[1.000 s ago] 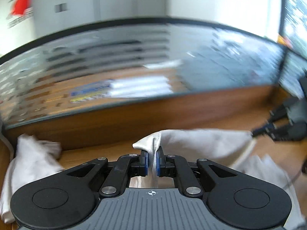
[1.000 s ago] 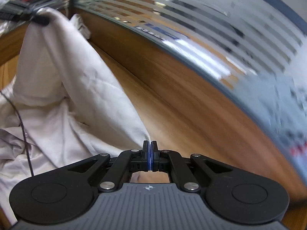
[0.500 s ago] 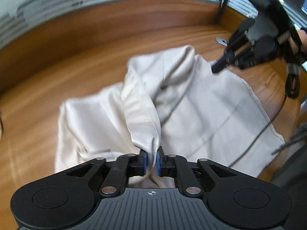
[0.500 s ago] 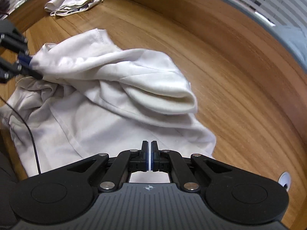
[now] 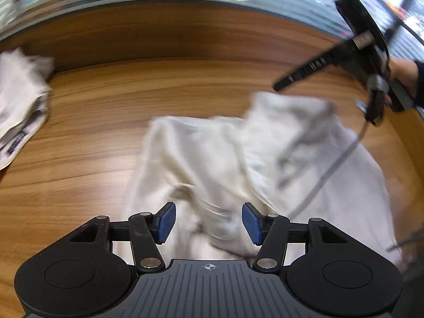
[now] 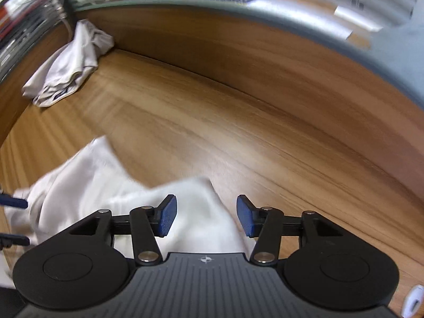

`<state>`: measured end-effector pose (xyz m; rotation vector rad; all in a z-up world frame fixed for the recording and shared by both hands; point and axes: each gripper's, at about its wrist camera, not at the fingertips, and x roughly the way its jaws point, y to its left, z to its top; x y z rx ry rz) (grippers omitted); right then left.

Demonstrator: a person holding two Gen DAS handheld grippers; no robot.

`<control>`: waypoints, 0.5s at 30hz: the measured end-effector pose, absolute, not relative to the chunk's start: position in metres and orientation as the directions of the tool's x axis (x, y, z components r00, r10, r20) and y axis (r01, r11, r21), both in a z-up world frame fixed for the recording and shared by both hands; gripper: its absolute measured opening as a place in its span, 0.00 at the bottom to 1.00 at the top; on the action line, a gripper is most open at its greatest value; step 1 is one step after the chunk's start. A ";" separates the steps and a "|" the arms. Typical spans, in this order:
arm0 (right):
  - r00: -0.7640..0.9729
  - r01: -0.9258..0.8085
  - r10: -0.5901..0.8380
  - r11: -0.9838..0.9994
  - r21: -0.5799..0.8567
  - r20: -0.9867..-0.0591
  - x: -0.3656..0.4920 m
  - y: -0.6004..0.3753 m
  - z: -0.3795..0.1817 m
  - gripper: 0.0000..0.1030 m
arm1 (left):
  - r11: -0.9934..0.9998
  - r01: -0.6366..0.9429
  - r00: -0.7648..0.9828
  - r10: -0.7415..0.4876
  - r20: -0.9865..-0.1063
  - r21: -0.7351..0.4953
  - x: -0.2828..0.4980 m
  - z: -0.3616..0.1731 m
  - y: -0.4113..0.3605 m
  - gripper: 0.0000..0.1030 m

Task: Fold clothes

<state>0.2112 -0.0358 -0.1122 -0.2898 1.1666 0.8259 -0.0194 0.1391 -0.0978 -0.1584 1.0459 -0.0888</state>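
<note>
1. White garment point(image 5: 265, 164): crumpled, unfolded, lying on the wooden tabletop point(image 5: 111, 122) directly ahead of both grippers. Folds and ridges run across it; the fabric is motion-blurred in both views. In the right wrist view the same garment point(image 6: 111, 185) spreads to the left and under the fingers.
2. Left gripper point(image 5: 208, 222): jaws spread wide, blue pads point(image 5: 165, 222) well apart, nothing clamped. Cloth lies in the gap between and below the fingers; contact cannot be told.
3. Right gripper point(image 6: 206, 218): jaws spread wide, blue pads point(image 6: 167, 218) apart, nothing clamped. It hangs over the near right edge of the garment. In the left wrist view it appears at upper right point(image 5: 296, 75), above the garment's far corner and clear of it, held by a hand point(image 5: 405, 75) in a dark sleeve.
4. Grey cable point(image 5: 331, 169): trails from the right gripper down across the garment.
5. Second white garment point(image 6: 71, 63): bunched heap with a dark label, resting in the far left corner of the table against the raised wooden edge, well apart from item 1.
6. Striped glass partition point(image 6: 304, 8): behind the table's raised edge.
</note>
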 end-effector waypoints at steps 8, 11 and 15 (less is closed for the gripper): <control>-0.009 -0.712 0.397 0.642 0.284 -0.918 0.235 -0.016 -0.148 0.06 | 0.981 -0.099 0.462 -0.103 -0.881 -0.166 0.002 -0.117 0.147 0.27; 0.047 -0.716 0.424 0.646 0.265 -0.904 0.233 -0.021 -0.135 0.05 | 0.979 -0.128 0.459 -0.085 -0.884 -0.161 0.007 -0.120 0.148 0.05; 0.216 -0.706 0.481 0.678 0.204 -0.850 0.231 -0.044 -0.084 0.04 | 0.970 -0.170 0.535 -0.056 -0.843 -0.172 0.007 -0.093 0.159 0.04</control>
